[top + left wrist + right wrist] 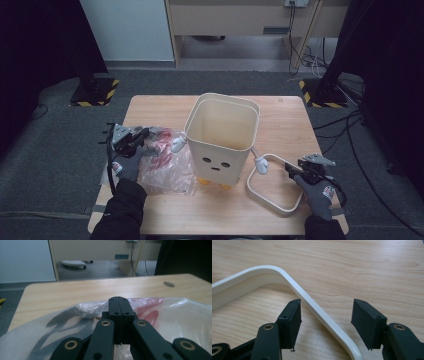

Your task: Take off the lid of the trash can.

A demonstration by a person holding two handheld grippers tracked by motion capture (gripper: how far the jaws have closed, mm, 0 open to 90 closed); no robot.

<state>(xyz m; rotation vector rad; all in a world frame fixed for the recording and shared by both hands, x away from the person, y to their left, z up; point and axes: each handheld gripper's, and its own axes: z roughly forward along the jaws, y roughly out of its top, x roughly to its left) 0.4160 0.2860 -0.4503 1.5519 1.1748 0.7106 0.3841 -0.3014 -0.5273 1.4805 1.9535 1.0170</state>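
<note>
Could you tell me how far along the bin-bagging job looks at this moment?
Early. The ring is already off the bin and lies on the table. In hand: the left gripper is shut on the plastic bag. The right gripper straddles the ring, open. The bin remains unlined.

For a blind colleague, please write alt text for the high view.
A cream bin with a cartoon face and small arms stands open on a wooden table. The left gripper is shut on a crumpled plastic bag left of the bin. The right gripper is open around the rim ring lying at the bin's right.
</note>
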